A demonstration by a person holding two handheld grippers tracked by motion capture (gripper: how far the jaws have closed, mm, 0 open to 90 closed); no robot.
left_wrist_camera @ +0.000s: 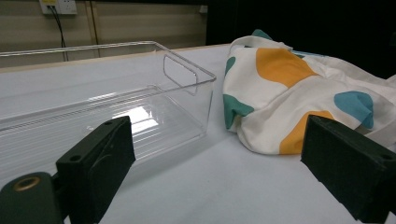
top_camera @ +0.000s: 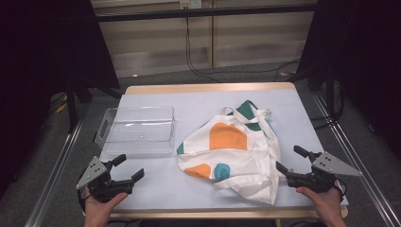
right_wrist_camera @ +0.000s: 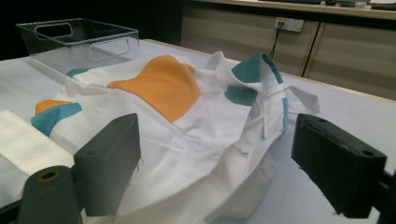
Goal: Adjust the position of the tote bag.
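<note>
A white cloth bag [top_camera: 236, 151] with orange and teal patches lies crumpled on the table's right half, also seen as the bag [left_wrist_camera: 299, 93] and the bag [right_wrist_camera: 187, 116]. A clear plastic bin [top_camera: 137, 130] sits empty to its left; the bin [left_wrist_camera: 116, 107] is close in the left gripper view. My left gripper [top_camera: 128, 168] is open near the front left corner, nothing between its jaws. My right gripper [top_camera: 291, 158] is open at the bag's right edge, its jaws apart just beside the cloth.
The table top [top_camera: 208, 99] is pale with a wooden rim. Metal rails [top_camera: 56, 165] run along both sides. Black stands and cables [top_camera: 198, 71] stand behind the far edge. The bin [right_wrist_camera: 79, 39] is at the far left in the right gripper view.
</note>
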